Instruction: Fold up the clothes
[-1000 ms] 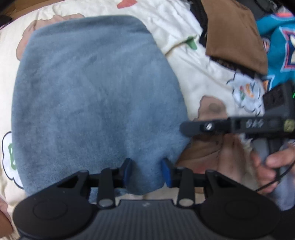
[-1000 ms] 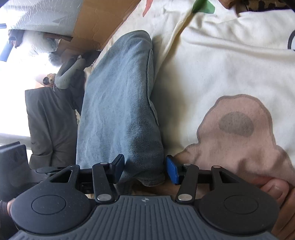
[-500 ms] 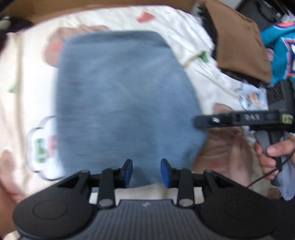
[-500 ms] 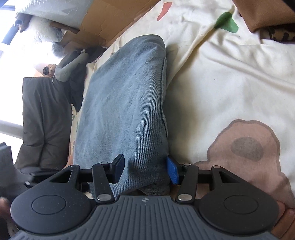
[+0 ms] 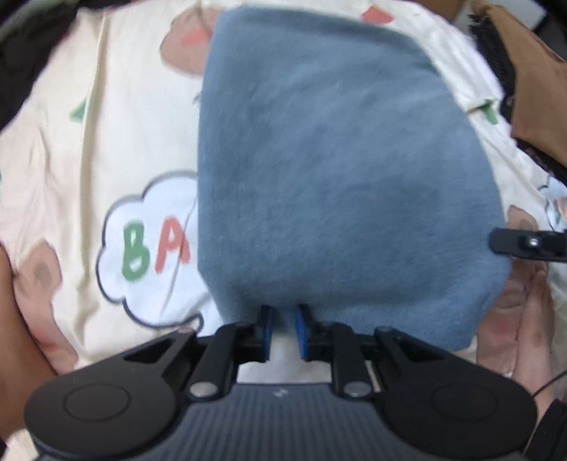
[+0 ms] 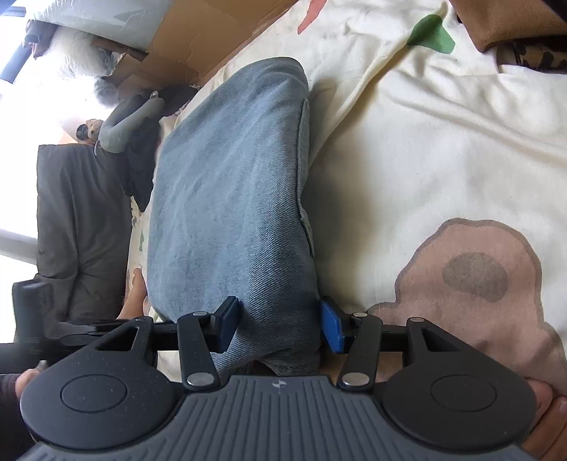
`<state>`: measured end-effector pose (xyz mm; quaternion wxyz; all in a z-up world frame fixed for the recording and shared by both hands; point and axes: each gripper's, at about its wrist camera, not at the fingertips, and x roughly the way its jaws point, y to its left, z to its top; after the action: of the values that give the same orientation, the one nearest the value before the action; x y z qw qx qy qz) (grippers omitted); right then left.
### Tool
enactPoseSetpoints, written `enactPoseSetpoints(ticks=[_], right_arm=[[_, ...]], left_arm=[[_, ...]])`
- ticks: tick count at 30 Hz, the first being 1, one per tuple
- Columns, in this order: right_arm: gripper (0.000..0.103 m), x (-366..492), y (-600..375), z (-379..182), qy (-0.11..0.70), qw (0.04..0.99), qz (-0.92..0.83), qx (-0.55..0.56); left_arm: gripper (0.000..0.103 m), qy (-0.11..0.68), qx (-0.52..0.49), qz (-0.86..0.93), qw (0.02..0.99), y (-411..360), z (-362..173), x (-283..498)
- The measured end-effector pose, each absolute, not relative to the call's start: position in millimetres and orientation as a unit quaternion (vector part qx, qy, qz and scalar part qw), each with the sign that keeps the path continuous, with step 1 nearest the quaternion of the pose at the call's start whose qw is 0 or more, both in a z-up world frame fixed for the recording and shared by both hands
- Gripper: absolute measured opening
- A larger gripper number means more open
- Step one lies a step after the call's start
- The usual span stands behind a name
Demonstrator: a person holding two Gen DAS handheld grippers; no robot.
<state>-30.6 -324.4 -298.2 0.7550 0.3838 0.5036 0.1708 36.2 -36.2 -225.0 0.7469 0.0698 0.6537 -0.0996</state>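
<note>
Left wrist view: the left gripper (image 5: 282,331) has its blue pads drawn close, with only a narrow gap between them, at the near edge of a folded blue-grey denim garment (image 5: 336,170). The cloth edge sits right at the fingertips, and whether any of it is pinched there I cannot tell. The garment stretches ahead of the gripper as a compact rectangle on a cream cartoon-printed bedsheet (image 5: 88,142). To the far right a black finger of the right gripper (image 5: 528,244) reaches in toward the garment's side.

Right wrist view: the right gripper (image 6: 280,326) stands wide, its pads straddling the thick end of the folded garment (image 6: 230,198), probably to clamp all layers together so the bundle holds its shape. A folded brown garment (image 6: 510,21) lies far ahead to the right.
</note>
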Motion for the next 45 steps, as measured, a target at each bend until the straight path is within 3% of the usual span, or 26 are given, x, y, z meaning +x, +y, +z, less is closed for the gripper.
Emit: enactPoseSetpoints(ticks=[9,18,21,22,23,28,32,36,45], right_arm=[[0.052,-26.1,-330.6,-287.8,0.48,0.767,0.17,0.392],[0.052,-25.6,-330.1,-294.4,0.484,0.764,0.163,0.394],[0.052,-23.2,-329.1,-294.2,0.48,0.766,0.165,0.394],[0.052,-22.1,-329.2,-293.6,0.478,0.768,0.166,0.394],[0.052,-21.1,-329.6,-293.2,0.475,0.768,0.166,0.395],[0.052,-16.4,-333.1,-294.3,0.467,0.772,0.161,0.401],[0.053,-12.6,-337.2,-296.1,0.457,0.772,0.15,0.414],[0.052,-10.8,-338.1,-296.4,0.454,0.776,0.139,0.415],[0.052,-7.8,-345.8,-293.6,0.446,0.783,0.122,0.417]], left_arm=[[0.016,0.608,0.086,-0.108,0.782,-32.2,-165.1,50.2],[0.02,0.619,0.073,-0.085,0.777,-25.5,-199.3,70.9],[0.03,0.617,0.075,-0.08,0.779,-22.5,-206.9,73.9],[0.037,0.619,0.075,-0.078,0.778,-21.7,-204.6,75.7],[0.038,0.62,0.075,-0.076,0.777,-21.0,-202.4,77.4],[0.028,0.593,0.094,-0.091,0.795,-25.9,-172.1,95.7],[0.028,0.563,0.097,-0.117,0.812,-37.0,-155.6,118.0],[0.023,0.561,0.107,-0.125,0.811,-48.3,-172.4,148.5],[0.023,0.565,0.159,-0.132,0.799,-71.4,-198.7,206.8]])
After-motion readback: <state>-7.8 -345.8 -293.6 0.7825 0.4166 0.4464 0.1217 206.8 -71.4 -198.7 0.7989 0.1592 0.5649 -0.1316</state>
